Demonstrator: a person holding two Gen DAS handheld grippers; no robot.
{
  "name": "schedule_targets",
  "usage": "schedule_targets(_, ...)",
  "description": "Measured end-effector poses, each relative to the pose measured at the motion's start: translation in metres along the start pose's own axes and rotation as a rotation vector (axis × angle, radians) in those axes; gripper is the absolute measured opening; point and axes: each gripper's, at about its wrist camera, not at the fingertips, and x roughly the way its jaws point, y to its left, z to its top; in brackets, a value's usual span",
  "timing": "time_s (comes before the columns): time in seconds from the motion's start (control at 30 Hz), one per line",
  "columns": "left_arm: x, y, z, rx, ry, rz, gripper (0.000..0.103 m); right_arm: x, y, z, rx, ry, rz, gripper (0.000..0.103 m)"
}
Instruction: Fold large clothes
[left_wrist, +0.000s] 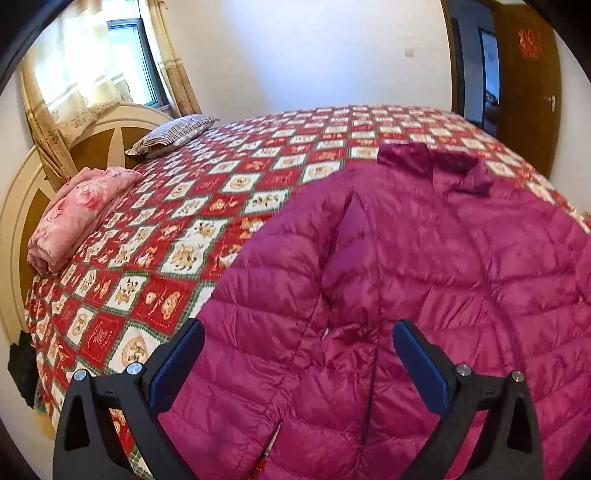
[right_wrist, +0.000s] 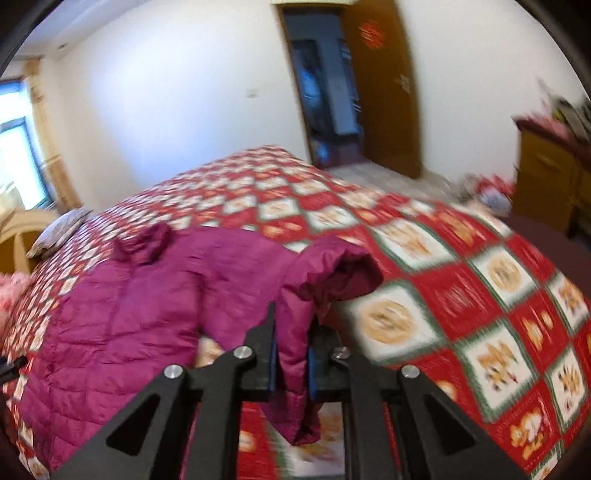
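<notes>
A magenta quilted down jacket (left_wrist: 424, 280) lies spread on the bed, collar (left_wrist: 436, 162) at the far end. My left gripper (left_wrist: 299, 339) is open and empty, its blue pads (left_wrist: 173, 365) wide apart just above the jacket's near hem. In the right wrist view the jacket's body (right_wrist: 122, 314) lies to the left. My right gripper (right_wrist: 291, 332) is shut on the jacket's sleeve (right_wrist: 314, 288) and holds it lifted off the bed, with the cuff end drooping to the right.
The bed carries a red, white and green patchwork quilt (left_wrist: 177, 206). A folded pink blanket (left_wrist: 77, 218) and a striped pillow (left_wrist: 173, 134) lie by the headboard. An open doorway (right_wrist: 325, 92) and a wooden cabinet (right_wrist: 546, 170) stand beyond the bed.
</notes>
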Motion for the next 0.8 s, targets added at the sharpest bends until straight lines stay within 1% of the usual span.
schedule_targets(0.1,-0.002,0.002,0.001,-0.009,-0.007,-0.009,0.102,0.002,0.05,0.005,-0.098,-0.017,0.056,0.014)
schedule_targets(0.13,-0.003,0.003,0.001,-0.011,-0.008,-0.009,0.102,0.003,0.06,0.005,-0.117,-0.018,0.067,0.013)
schedule_targets(0.2,-0.003,0.005,-0.001,-0.013,-0.011,-0.011,0.102,0.008,0.089,0.002,-0.173,-0.019,0.1,0.013)
schedule_targets(0.27,-0.003,0.005,-0.002,-0.011,-0.014,0.003,0.102,0.018,0.12,-0.005,-0.235,-0.016,0.126,0.013)
schedule_targets(0.5,0.01,0.02,-0.008,-0.034,0.003,0.031,0.102,0.057,0.184,-0.038,-0.355,0.026,0.179,0.013)
schedule_targets(0.6,0.018,0.023,-0.011,-0.039,0.018,0.05,0.102,0.064,0.205,-0.053,-0.4,0.033,0.185,0.013)
schedule_targets(0.63,0.02,0.024,-0.012,-0.041,0.021,0.054,0.102,0.069,0.209,-0.057,-0.413,0.051,0.19,0.014)
schedule_targets(0.67,0.022,0.025,-0.013,-0.043,0.026,0.059,0.102,0.075,0.213,-0.063,-0.427,0.07,0.189,0.017)
schedule_targets(0.7,0.024,0.026,-0.014,-0.045,0.031,0.065,0.102,0.075,0.215,-0.064,-0.432,0.07,0.183,0.028)
schedule_targets(0.73,0.025,0.027,-0.014,-0.048,0.035,0.068,0.102,0.073,0.213,-0.068,-0.434,0.07,0.177,0.045)
schedule_targets(0.77,0.026,0.028,-0.014,-0.051,0.037,0.069,0.102,0.067,0.211,-0.069,-0.425,0.073,0.188,0.052)
schedule_targets(0.8,0.027,0.029,-0.014,-0.057,0.04,0.07,0.102,0.061,0.208,-0.069,-0.415,0.071,0.203,0.062)
